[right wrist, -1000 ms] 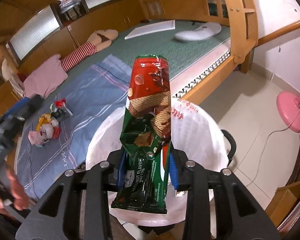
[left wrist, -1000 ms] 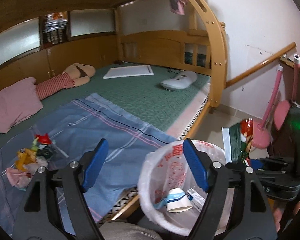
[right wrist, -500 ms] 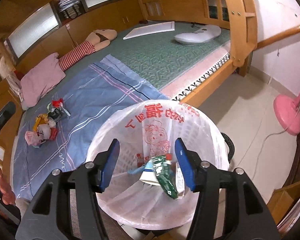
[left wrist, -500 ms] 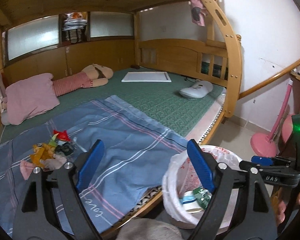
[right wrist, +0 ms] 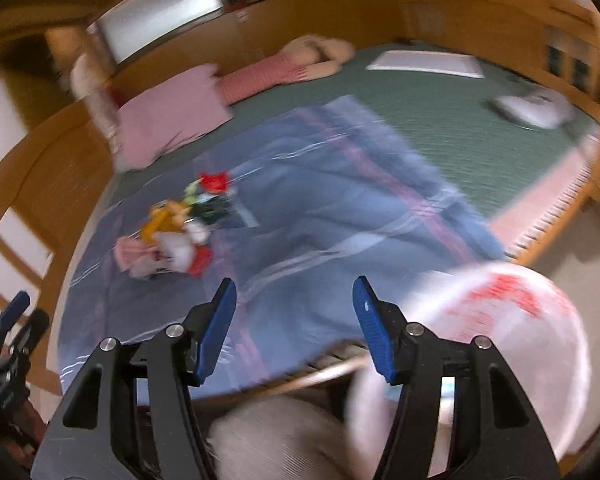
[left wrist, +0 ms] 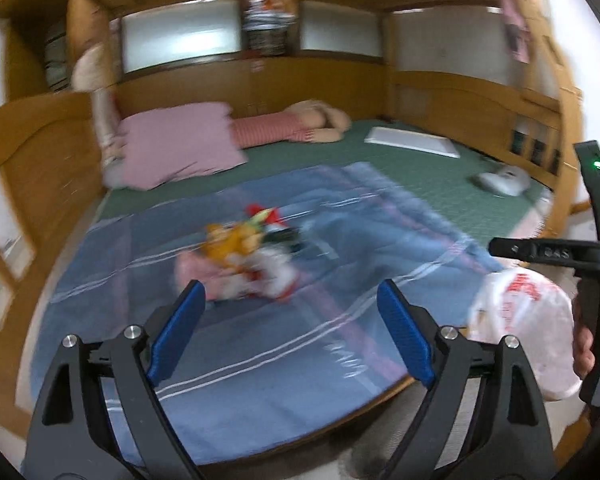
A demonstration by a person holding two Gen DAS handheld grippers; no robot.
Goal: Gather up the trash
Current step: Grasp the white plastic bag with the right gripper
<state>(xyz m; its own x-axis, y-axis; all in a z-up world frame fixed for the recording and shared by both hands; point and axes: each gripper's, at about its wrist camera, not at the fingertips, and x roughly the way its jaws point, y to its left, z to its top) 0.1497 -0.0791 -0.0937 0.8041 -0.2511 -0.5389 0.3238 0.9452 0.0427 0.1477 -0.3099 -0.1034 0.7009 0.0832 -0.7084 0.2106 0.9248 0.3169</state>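
Note:
A heap of trash wrappers (left wrist: 244, 256), yellow, red, pink and white, lies on the blue striped blanket (left wrist: 260, 344) on the bed; it also shows in the right wrist view (right wrist: 172, 232). My left gripper (left wrist: 292, 336) is open and empty, just short of the heap. My right gripper (right wrist: 294, 324) is open and empty, to the right of the heap. A bin lined with a white bag with red print (left wrist: 528, 328) stands at the bed's edge; in the right wrist view the bin (right wrist: 512, 340) is at lower right. Both views are motion-blurred.
A pink pillow (left wrist: 176, 148) and a striped doll (left wrist: 296, 124) lie at the bed's head. A white board (left wrist: 412, 142) and a white device (left wrist: 504, 180) lie on the green mat (left wrist: 400, 176). Wooden bed frame (left wrist: 32, 152) on the left.
The right gripper opened and dropped the green wafer packet into the bin. Both grippers then swung left from the bin toward the trash heap on the blanket.

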